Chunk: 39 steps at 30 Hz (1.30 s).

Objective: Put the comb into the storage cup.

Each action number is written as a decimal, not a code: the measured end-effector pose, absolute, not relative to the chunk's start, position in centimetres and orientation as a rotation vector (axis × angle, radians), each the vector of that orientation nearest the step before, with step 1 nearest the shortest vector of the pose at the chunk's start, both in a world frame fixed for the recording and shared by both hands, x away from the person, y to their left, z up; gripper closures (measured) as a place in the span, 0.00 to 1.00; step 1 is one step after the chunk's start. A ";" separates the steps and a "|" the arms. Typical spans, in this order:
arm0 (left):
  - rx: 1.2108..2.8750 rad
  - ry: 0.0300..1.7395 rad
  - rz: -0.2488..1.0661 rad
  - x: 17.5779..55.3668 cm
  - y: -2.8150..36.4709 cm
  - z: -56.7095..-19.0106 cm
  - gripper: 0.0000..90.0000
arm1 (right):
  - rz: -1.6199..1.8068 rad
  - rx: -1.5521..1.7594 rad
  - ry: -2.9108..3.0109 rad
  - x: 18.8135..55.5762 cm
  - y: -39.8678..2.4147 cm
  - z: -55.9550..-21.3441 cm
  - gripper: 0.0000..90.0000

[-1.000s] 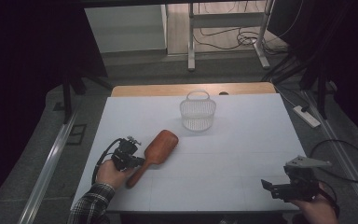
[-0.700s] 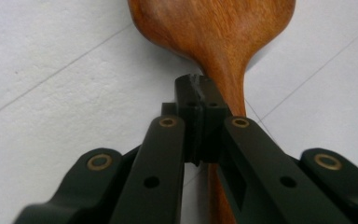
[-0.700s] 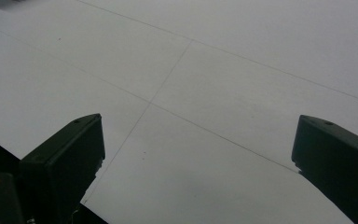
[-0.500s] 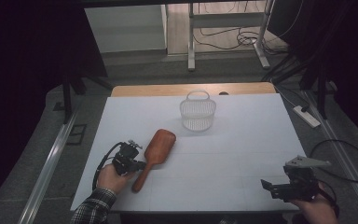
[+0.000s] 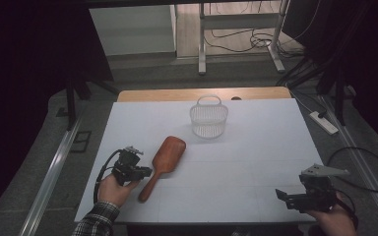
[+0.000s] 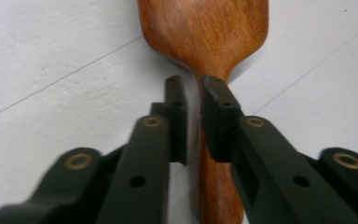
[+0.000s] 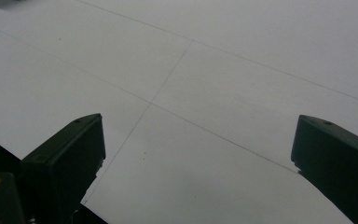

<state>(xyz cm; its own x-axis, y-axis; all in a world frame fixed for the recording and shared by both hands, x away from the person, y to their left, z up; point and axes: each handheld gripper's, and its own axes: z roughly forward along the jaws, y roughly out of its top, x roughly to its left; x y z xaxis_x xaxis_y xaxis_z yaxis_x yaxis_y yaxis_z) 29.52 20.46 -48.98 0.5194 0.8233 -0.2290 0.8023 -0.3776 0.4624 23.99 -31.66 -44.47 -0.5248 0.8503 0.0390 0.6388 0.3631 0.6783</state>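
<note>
A brown wooden hairbrush (image 5: 169,151) lies back-up on the white table (image 5: 256,157), left of centre, with its handle pointing toward the person. My left gripper (image 5: 146,172) is at the handle's left side. In the left gripper view the brush (image 6: 205,32) lies just ahead, and the left gripper (image 6: 191,86) has its jaws drawn to a thin slit over the neck. The handle runs under the right-hand jaw, not between the pads. My right gripper (image 5: 281,194) is held at the front right corner, and in its own view the right gripper (image 7: 198,119) is wide open over bare table.
A small white mesh basket (image 5: 209,118) with a handle stands at the back middle of the table. A wooden strip (image 5: 177,94) runs along the far edge. Cables and a power strip (image 5: 325,123) lie on the floor to the right.
The left hand and gripper shifted a little along the brush handle, and the brush slid slightly toward the person. The right gripper stayed where it was.
</note>
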 end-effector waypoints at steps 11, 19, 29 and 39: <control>2.207 1.340 0.106 28.7 20.8 -48.5 0.62 | 0.932 1.314 2.312 24.0 -31.6 -44.5 0.03; 2.166 1.353 0.126 28.4 20.9 -48.1 0.40 | 0.932 1.315 2.312 24.0 -31.6 -44.5 0.03; 2.164 1.331 0.108 28.0 20.5 -48.1 0.10 | 0.930 1.315 2.313 24.0 -31.6 -44.5 0.03; 2.181 1.317 0.100 28.2 20.0 -48.3 0.00 | 0.926 1.315 2.319 24.0 -31.6 -44.5 0.04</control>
